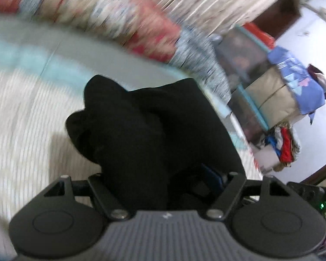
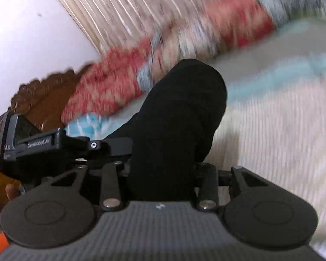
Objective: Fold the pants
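Observation:
The black pants [image 1: 145, 130] hang bunched in front of my left gripper [image 1: 160, 187], which is shut on the fabric; the cloth hides its fingertips. In the right wrist view the same black pants [image 2: 180, 113] drape over my right gripper [image 2: 163, 174], also shut on them, fingers hidden under the cloth. Both grippers hold the pants above the bed's white ribbed cover [image 1: 21, 130], which also shows in the right wrist view [image 2: 271, 130]. The other gripper's body [image 2: 32, 145] shows at left in the right wrist view. Both views are motion-blurred.
A red and grey patterned blanket [image 1: 119, 19] lies along the bed's far side, a curtain [image 2: 123, 10] behind it. A carved wooden headboard [image 2: 47, 91] is at the left. Stacked boxes and clothes [image 1: 278, 100] stand beside the bed at the right.

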Demonstrator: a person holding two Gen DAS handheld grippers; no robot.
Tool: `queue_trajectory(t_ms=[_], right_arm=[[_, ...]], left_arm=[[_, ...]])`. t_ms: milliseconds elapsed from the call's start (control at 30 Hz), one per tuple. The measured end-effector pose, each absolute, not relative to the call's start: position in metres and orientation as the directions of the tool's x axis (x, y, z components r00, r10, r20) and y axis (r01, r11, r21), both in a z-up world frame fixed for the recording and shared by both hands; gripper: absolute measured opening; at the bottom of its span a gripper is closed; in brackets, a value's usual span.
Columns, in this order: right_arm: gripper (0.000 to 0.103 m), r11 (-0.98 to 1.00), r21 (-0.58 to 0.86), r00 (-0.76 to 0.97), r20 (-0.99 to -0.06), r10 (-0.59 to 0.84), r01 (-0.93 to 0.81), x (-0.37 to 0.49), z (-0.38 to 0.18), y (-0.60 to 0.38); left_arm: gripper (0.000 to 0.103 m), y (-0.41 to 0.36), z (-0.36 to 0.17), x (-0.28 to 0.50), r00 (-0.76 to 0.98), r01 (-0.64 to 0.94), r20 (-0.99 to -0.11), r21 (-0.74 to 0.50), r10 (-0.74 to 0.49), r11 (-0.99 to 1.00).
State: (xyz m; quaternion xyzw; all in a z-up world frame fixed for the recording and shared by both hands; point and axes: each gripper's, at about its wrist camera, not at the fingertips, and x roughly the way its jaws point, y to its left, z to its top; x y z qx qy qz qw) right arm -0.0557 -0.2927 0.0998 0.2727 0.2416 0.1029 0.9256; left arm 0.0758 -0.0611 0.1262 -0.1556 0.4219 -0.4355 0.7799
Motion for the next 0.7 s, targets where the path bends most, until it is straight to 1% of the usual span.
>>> queue_trajectory(t_ms=[133, 200, 233, 267, 333, 400, 433, 467, 500, 533, 600, 633, 700], right_arm=[[0.043, 0.858, 0.51, 0.932, -0.282, 0.227, -0.055, -0.012, 0.12, -0.321], [0.043, 0.869, 0.494, 0.952, -0.259, 0.165, -0.016, 0.015, 0.116, -0.333], [0.043, 0.874, 0.486, 0.955, -0.262, 0.136, 0.009, 0.028, 0.111, -0.339], [0.043, 0.877, 0.48, 0.954, -0.277, 0.113, 0.036, 0.041, 0.105, -0.344], [0.043, 0.881, 0.461, 0.936, -0.345, 0.069, 0.104, 0.065, 0.084, -0.353], [0.043, 0.883, 0.439, 0.898, -0.438, 0.05, 0.165, 0.086, 0.056, -0.358], [0.044, 0.884, 0.422, 0.863, -0.503, 0.043, 0.202, 0.096, 0.039, -0.362], [0.056, 0.886, 0.388, 0.818, -0.574, 0.018, 0.253, 0.106, 0.023, -0.362], [0.065, 0.885, 0.357, 0.798, -0.602, -0.028, 0.3, 0.107, 0.013, -0.362], [0.073, 0.877, 0.348, 0.79, -0.61, -0.057, 0.332, 0.106, 0.01, -0.364], [0.075, 0.856, 0.383, 0.788, -0.615, -0.045, 0.348, 0.1, 0.014, -0.369], [0.078, 0.855, 0.37, 0.778, -0.625, -0.059, 0.363, 0.095, 0.021, -0.367], [0.082, 0.857, 0.333, 0.772, -0.626, -0.111, 0.394, 0.081, 0.038, -0.36]], left_arm=[[0.073, -0.106, 0.16, 0.125, 0.349, 0.645, -0.47, -0.507, -0.811, 0.572], [0.074, -0.134, 0.159, 0.147, 0.39, 0.648, -0.475, -0.467, -0.789, 0.602], [0.075, -0.141, 0.156, 0.154, 0.409, 0.637, -0.486, -0.454, -0.773, 0.623], [0.075, -0.154, 0.145, 0.167, 0.423, 0.615, -0.509, -0.446, -0.75, 0.65], [0.075, -0.17, 0.119, 0.185, 0.42, 0.569, -0.568, -0.443, -0.708, 0.693], [0.075, -0.188, 0.084, 0.203, 0.392, 0.504, -0.662, -0.426, -0.639, 0.751], [0.075, -0.193, 0.065, 0.207, 0.377, 0.476, -0.711, -0.401, -0.594, 0.783], [0.075, -0.198, 0.049, 0.208, 0.381, 0.448, -0.753, -0.357, -0.537, 0.819], [0.088, -0.197, 0.04, 0.206, 0.39, 0.424, -0.757, -0.357, -0.524, 0.832], [0.095, -0.193, 0.038, 0.205, 0.387, 0.399, -0.756, -0.378, -0.527, 0.836], [0.095, -0.185, 0.043, 0.2, 0.375, 0.361, -0.766, -0.399, -0.523, 0.843], [0.093, -0.18, 0.05, 0.197, 0.385, 0.355, -0.773, -0.38, -0.504, 0.854], [0.093, -0.165, 0.071, 0.178, 0.444, 0.359, -0.771, -0.314, -0.457, 0.879]])
